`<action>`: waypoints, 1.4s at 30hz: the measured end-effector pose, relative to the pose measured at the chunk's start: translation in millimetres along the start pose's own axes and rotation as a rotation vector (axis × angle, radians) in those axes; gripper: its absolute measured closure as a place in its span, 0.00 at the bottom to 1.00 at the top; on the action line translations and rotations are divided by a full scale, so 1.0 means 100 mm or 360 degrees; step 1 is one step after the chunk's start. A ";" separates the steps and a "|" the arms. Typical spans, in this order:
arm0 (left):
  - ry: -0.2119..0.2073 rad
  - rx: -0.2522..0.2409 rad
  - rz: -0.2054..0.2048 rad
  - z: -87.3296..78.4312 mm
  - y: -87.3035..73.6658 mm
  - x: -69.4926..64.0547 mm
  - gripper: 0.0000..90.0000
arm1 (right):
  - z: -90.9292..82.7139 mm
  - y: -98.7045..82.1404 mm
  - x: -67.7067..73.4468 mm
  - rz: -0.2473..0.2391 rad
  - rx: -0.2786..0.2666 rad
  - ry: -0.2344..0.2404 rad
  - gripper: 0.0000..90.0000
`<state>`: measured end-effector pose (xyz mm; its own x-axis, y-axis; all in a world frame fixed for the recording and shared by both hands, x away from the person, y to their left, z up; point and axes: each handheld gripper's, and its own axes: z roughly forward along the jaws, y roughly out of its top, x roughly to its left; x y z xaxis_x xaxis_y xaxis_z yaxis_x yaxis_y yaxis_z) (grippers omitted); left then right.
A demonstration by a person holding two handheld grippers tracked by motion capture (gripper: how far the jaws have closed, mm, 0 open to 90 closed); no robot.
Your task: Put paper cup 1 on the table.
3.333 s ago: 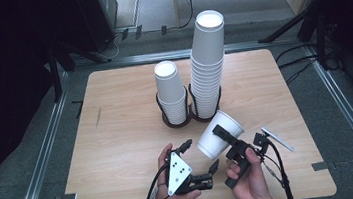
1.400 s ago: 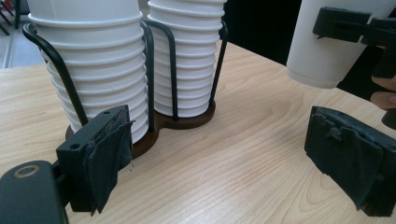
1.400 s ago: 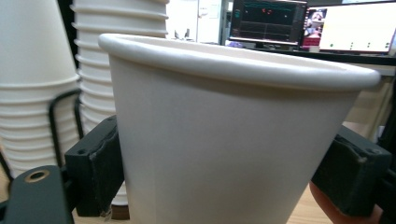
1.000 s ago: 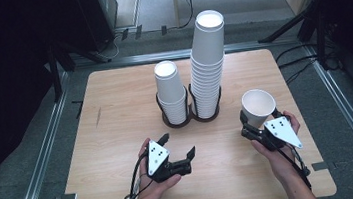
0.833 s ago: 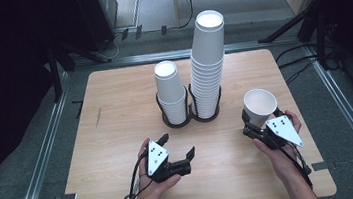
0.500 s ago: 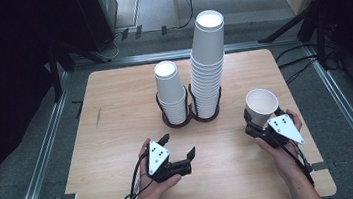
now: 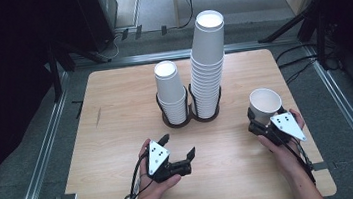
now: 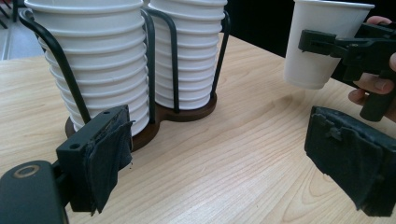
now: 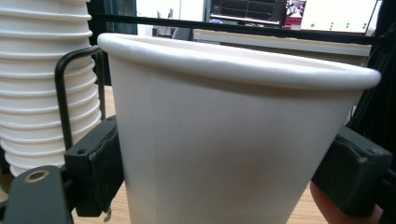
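Right tongs [image 7: 263, 116]: the two jaws are clamped on the wall of a single paper cup [image 7: 266, 105], one pad on each side; in the right gripper view the cup [image 9: 233, 140] stands upright between them, mouth up
Cup place: it is held by the right tongs above the right part of the table [image 7: 116, 116]; in the left gripper view its bottom [image 8: 306, 81] hangs free of the wood, so I judge it is not set down yet
Left tongs [image 7: 176, 149]: the jaws stand apart with nothing between them; they rest low over the near part of the table, well apart from the cup
In front of left tongs: the dark wire holder [image 8: 154, 126] with two stacks, the short stack [image 7: 171, 92] and the tall stack [image 7: 207, 66]; the holder is near the left tongs and to the left of the right tongs
Step in hand, as I judge: to put the single cup down on the table, beside the right tongs' present place
How to do well: keep the cup upright, lower it until the whole bottom is flat on the wood, then let the jaws part slowly
Pressure: the paper wall is thin, so squeeze no harder, or the wall dents
Risk: a jaw that pulls away sideways can tip the light cup; draw the tongs straight back
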<state>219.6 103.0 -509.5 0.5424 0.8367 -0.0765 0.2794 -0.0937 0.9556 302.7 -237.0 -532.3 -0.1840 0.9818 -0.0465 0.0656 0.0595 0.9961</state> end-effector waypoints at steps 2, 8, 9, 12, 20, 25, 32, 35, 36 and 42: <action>0.0000 -0.0004 -0.0002 0.00 0.00 0.00 0.09 | 0.01 -0.01 -0.01 0.0006 0.0002 -0.0004 0.15; 0.0004 0.0001 -0.0004 0.00 0.00 0.01 0.09 | 0.05 -0.05 -0.08 0.0011 0.0004 -0.0035 0.15; 0.0003 0.0000 -0.0003 0.00 0.00 0.01 0.09 | 0.05 -0.05 -0.08 0.0011 0.0005 -0.0036 0.15; 0.0004 0.0000 -0.0001 0.00 0.00 0.00 0.09 | 0.07 -0.08 -0.11 0.0002 0.0015 -0.0058 0.15; 0.0005 0.0000 -0.0002 0.00 -0.01 0.00 0.09 | 0.10 -0.11 -0.11 -0.0013 0.0033 -0.0067 0.15; 0.0003 0.0006 0.0001 0.01 -0.01 0.00 0.09 | 0.10 -0.11 -0.11 -0.0009 0.0040 -0.0066 0.14; 0.0001 0.0003 0.0000 0.01 -0.01 -0.01 0.09 | 0.11 -0.14 -0.12 -0.0021 0.0076 -0.0071 0.14; 0.0001 0.0004 0.0000 0.01 -0.01 -0.01 0.09 | 0.11 -0.13 -0.11 -0.0027 0.0067 -0.0053 0.14; 0.0000 0.0004 0.0000 0.01 -0.01 -0.01 0.09 | 0.11 -0.13 -0.10 -0.0028 0.0073 -0.0047 0.14; 0.0000 -0.0002 0.0000 0.01 0.00 -0.01 0.09 | 0.12 -0.15 -0.08 -0.0036 0.0120 -0.0028 0.15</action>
<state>219.8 102.1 -510.0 0.5423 0.8367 -0.0766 0.2784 -0.0929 0.9560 314.4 -243.3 -548.0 -0.1689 0.9831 -0.0708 0.1354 0.0943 0.9863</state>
